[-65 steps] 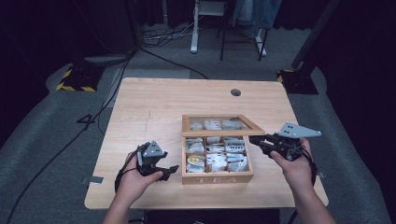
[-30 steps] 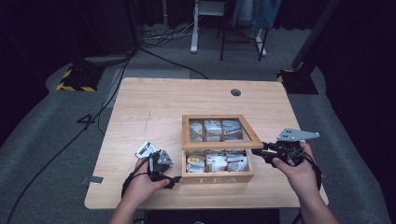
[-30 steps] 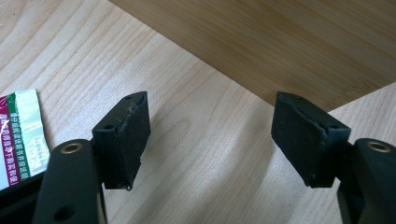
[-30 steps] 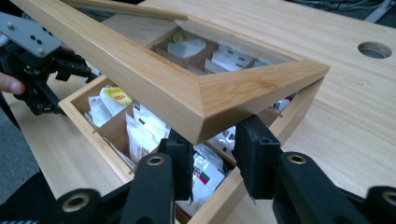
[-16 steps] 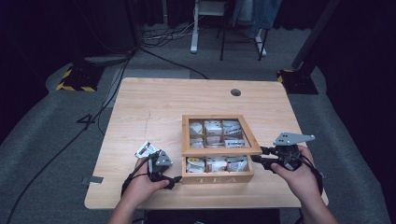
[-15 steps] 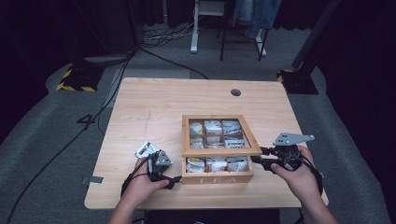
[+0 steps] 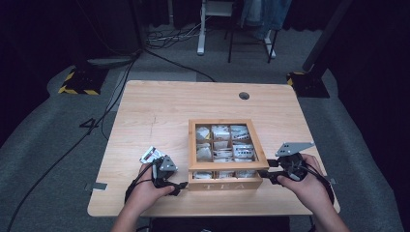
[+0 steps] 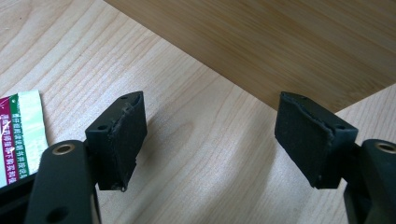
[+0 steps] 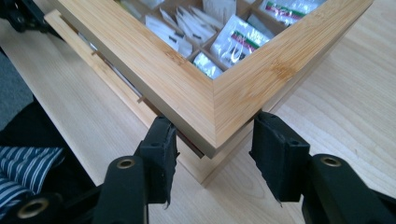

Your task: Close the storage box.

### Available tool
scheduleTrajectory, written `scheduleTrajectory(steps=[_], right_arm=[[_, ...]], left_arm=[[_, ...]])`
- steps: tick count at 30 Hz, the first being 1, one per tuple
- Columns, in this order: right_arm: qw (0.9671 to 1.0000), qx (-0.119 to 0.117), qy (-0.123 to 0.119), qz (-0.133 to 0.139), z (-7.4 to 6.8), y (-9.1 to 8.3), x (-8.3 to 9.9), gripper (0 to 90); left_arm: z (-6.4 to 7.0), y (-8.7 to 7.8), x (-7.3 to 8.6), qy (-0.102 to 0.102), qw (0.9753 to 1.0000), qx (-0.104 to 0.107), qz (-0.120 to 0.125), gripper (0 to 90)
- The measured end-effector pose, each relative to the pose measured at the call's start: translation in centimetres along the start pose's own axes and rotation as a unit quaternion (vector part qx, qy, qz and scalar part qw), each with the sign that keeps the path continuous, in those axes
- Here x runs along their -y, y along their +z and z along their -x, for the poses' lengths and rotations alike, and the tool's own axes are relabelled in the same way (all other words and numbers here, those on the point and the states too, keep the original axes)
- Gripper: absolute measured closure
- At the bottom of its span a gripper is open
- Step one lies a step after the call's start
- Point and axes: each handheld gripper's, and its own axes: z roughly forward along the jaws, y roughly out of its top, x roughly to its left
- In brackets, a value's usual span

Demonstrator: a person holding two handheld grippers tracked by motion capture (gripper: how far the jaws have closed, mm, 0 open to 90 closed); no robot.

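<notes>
Rigid bamboo tea box with glazed hinged lid (image 7: 225, 151), sachet-filled, near the pale wooden tabletop (image 7: 159, 111) front edge — probably light, lid-loose; right tool (image 9: 212, 154) straddles its corner, left tool (image 8: 210, 140) wide, empty.

Matt bamboo-like wooden tea box (image 7: 225, 180)
</notes>
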Motion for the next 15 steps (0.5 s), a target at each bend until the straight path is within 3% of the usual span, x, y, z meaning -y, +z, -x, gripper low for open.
scheduleTrajectory(steps=[15], right_arm=[[0.9983,-0.005,-0.018,-0.054,-0.2,1.3,0.3,49.5]], left_arm=[[-0.1,0.0,0.1,0.003,1.0000,0.002,0.002,25.8]])
